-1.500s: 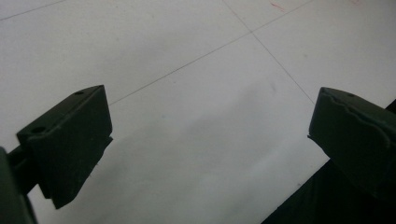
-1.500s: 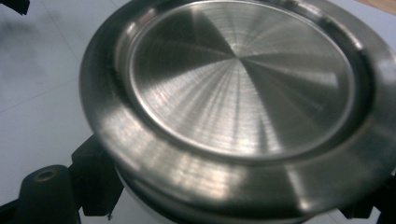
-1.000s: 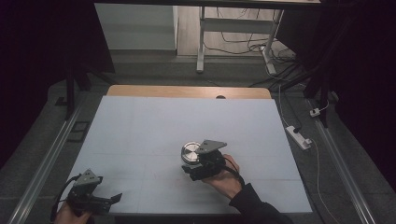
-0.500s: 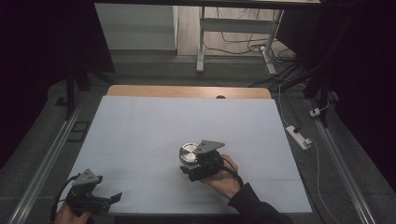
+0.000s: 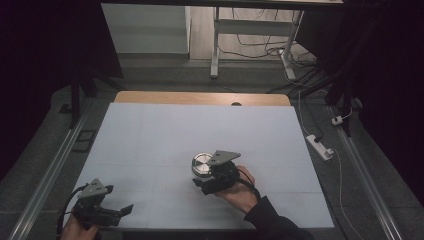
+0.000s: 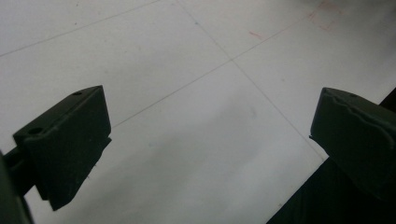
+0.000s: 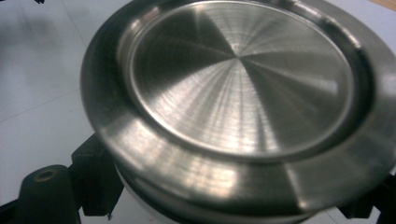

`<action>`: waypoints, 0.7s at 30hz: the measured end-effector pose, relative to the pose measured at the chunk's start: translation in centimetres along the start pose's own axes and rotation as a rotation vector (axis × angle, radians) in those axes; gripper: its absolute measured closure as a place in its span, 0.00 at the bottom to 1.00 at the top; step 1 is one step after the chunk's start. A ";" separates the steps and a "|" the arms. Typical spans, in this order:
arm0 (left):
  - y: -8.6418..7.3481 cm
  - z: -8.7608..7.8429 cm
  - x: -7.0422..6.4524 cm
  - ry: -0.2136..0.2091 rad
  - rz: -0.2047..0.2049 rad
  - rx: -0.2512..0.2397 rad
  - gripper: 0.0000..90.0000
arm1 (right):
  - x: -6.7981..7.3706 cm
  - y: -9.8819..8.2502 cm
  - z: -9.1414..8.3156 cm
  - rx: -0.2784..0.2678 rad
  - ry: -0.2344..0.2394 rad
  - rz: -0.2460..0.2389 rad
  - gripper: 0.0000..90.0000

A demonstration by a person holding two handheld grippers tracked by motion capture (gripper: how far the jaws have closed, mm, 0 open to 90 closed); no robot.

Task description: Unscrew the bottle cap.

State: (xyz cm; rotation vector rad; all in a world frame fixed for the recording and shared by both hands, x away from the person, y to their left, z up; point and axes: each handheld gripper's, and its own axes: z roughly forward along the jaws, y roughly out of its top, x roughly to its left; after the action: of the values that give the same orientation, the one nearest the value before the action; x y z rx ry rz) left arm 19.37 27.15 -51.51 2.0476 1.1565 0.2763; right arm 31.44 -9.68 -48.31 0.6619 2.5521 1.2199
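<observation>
At the near left corner of the white tabletop [image 5: 165, 135], the left gripper [image 5: 117, 212] rests low in a person's hand, its grey three-cornered plate on top and a dark cable looping behind it. Its jaws stand wide apart with nothing between them; in the left gripper view the two black jaws frame only bare white surface, crossed by thin pencil-like lines, with the tabletop's dark near edge at lower right. Toward the middle of the tabletop, a little right of centre and nearer the person's side, sits a round metal container [image 5: 202, 164] with a brushed steel lid, standing upright on the white surface. Just to its right, the right gripper [image 5: 205, 176] is held in the right hand [image 5: 240, 192], a dark sleeve running off the bottom edge. Its jaws are closed on the metal container from the near side, below the lid's overhanging rim; the right gripper view shows the lid [image 7: 243, 93] close up, its shallow centre ringed by a raised band, with the black jaws tucked beneath the rim on either side. A strip of wooden surface [image 5: 200, 98] shows beyond the white sheet at the far edge. On the floor to the right lies a white power strip [image 5: 318, 147] with its cord.
</observation>
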 end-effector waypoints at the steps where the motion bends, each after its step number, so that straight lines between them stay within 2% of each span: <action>1: 0.1 0.0 0.0 -0.007 0.006 -0.001 0.00 | 0.0 0.0 0.0 -0.001 0.000 -0.001 0.17; 6: 0.7 0.1 -0.1 -0.031 0.031 -0.009 0.00 | 0.0 0.0 -0.1 -0.003 0.001 -0.001 0.17; 8: 1.1 0.3 -0.2 -0.045 0.063 -0.027 0.00 | 0.0 0.0 -0.1 -0.003 0.002 -0.005 0.17; 9: 1.1 0.3 -0.2 -0.045 0.063 -0.027 0.00 | 0.0 0.0 -0.1 -0.003 0.002 -0.005 0.17; 10: 1.5 0.5 -0.4 -0.060 0.085 -0.038 0.00 | 0.0 0.1 -0.1 -0.003 0.003 -0.006 0.17; 13: 2.2 1.0 -0.6 -0.084 0.111 -0.048 0.00 | 0.1 0.1 -0.1 -0.002 0.006 -0.007 0.16; 18: 3.2 1.8 -1.1 -0.103 0.139 -0.057 0.00 | 0.1 0.1 -0.1 -0.003 0.011 -0.010 0.17; 21: 4.4 2.5 -1.5 -0.132 0.161 -0.079 0.00 | 0.1 0.1 -0.1 -0.003 0.013 -0.011 0.17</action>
State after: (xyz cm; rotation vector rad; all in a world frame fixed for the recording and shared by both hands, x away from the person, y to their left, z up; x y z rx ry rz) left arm 22.63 23.30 -49.91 2.0594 0.8891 0.2564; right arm 31.35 -9.65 -48.13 0.6405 2.5602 1.2284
